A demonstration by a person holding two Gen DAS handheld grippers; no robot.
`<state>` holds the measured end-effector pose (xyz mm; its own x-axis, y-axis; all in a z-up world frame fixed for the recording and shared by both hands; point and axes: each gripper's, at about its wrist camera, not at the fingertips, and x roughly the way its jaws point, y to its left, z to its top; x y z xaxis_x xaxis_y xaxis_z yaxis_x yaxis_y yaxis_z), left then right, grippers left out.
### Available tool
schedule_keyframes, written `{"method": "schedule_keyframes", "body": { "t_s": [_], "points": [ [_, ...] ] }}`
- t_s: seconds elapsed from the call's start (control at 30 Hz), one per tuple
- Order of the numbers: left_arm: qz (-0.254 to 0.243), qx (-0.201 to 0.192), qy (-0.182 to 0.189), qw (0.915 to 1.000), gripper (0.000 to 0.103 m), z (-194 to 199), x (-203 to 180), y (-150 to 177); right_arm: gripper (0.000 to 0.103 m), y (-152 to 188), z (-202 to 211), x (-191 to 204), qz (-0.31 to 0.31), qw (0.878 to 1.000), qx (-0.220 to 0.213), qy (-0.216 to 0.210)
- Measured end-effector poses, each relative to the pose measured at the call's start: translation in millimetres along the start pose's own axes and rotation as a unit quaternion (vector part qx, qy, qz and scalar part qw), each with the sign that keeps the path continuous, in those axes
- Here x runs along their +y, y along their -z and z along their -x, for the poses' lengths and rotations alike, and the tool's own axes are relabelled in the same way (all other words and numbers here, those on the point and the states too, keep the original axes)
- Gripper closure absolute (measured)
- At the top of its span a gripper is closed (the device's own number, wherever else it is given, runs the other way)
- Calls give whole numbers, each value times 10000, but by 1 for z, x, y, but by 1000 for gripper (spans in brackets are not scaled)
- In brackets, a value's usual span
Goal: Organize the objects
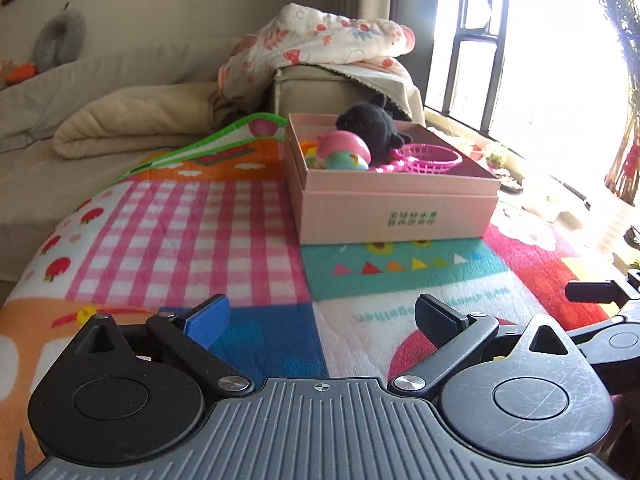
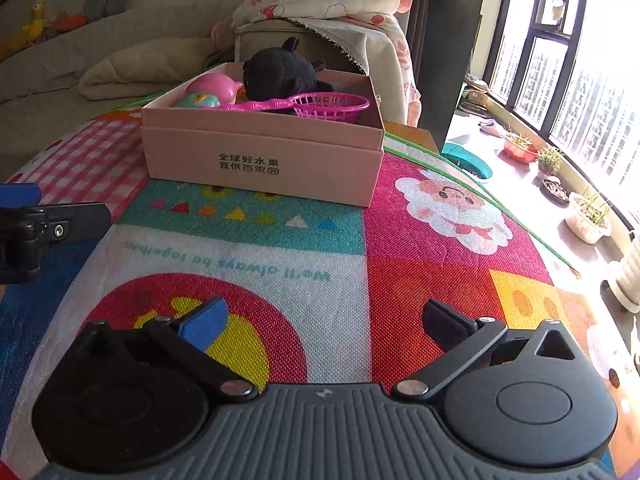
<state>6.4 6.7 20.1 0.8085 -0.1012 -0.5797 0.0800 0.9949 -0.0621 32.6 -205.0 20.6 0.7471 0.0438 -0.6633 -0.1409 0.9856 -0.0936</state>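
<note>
A big colorful play mat [image 1: 192,240] covers the floor and fills most of both views. A beige sofa [image 1: 312,88] stands behind it at 12 o'clock, with a flowered blanket [image 1: 320,40] heaped on its arm. Bright windows [image 2: 560,60] are at 2 o'clock, with small plant pots [image 2: 588,216] lined up below them.

The pink box [image 1: 400,208] sits on the mat. In the left wrist view it is at 1 o'clock, well apart from the claw. In the right wrist view it is at 11 o'clock. The toys are inside it. A black plush toy [image 2: 280,72] is the biggest one, at the back. A pink plastic basket [image 2: 328,106] lies in front of it, toward the right side. A round pink and teal toy [image 1: 344,152] is on the left side.

The left gripper [image 1: 320,320] is spread wide, with nothing between its fingers. The right gripper [image 2: 324,320] is spread wide too, and holds nothing. Both hang over bare mat, near each other.
</note>
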Motion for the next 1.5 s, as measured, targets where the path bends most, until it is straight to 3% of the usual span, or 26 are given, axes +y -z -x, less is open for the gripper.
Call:
{"method": "schedule_keyframes", "body": {
  "t_s": [0.1,0.3,1.5],
  "points": [
    [42,221,-327,9992,1,-13,-5,10,0,5,-4,-14,-489,9984,-3,-279],
    [-21,299,-613,9977,1,-18,-8,13,0,7,-5,-11,-380,9989,-176,-201],
    [-2,302,-616,9976,0,-20,-8,13,0,7,-9,-12,-525,9982,-197,-202]
  ]
}}
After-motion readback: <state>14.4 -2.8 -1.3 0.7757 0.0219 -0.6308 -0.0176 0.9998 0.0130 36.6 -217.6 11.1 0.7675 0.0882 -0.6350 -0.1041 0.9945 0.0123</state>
